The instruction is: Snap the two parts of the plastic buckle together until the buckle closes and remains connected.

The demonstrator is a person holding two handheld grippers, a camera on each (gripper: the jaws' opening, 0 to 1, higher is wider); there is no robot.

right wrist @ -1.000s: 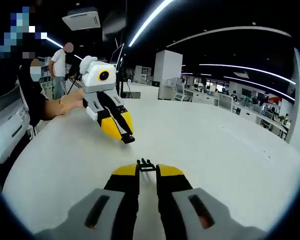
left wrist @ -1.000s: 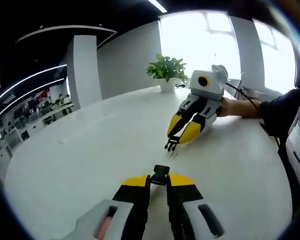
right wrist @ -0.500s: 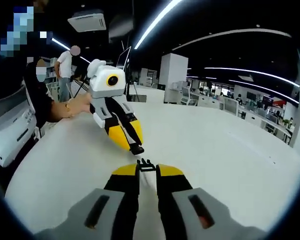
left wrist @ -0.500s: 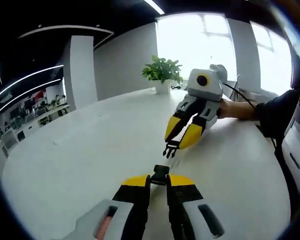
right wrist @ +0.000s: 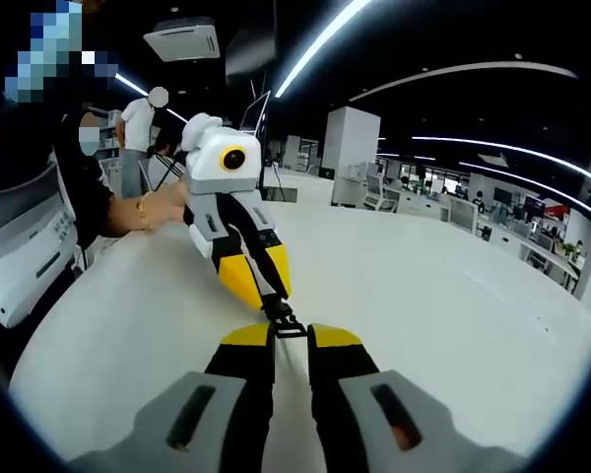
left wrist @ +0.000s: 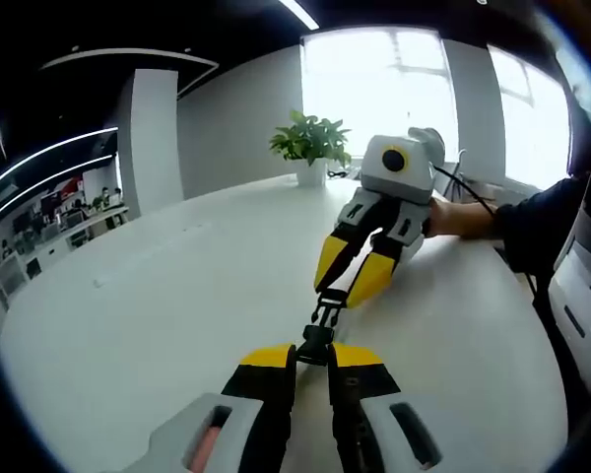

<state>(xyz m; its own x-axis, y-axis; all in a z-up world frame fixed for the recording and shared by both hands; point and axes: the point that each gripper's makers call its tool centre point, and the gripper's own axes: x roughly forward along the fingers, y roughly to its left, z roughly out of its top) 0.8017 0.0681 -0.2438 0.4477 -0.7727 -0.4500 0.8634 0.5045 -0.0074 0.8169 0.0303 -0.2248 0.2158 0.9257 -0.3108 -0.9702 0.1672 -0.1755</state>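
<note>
My left gripper (left wrist: 312, 353) is shut on the black socket half of the buckle (left wrist: 317, 341), low over the white table (left wrist: 167, 296). My right gripper (left wrist: 339, 294) reaches in from the right, shut on the pronged half (left wrist: 325, 311). The prongs meet the socket's mouth end to end; whether they have latched cannot be told. In the right gripper view, my right gripper (right wrist: 292, 337) holds the pronged half (right wrist: 293, 326), and the left gripper (right wrist: 267, 296) comes from the left with the socket half (right wrist: 276, 308) pressed against it.
A potted plant (left wrist: 310, 143) stands at the table's far edge. A person's hand (left wrist: 455, 213) holds the right gripper; a hand (right wrist: 164, 205) holds the left one. White equipment (right wrist: 20, 258) sits past the table edge (right wrist: 98, 296). People stand behind (right wrist: 138, 133).
The two grippers have closed the gap between them. The buckle halves, apart a second ago, now touch end to end.
</note>
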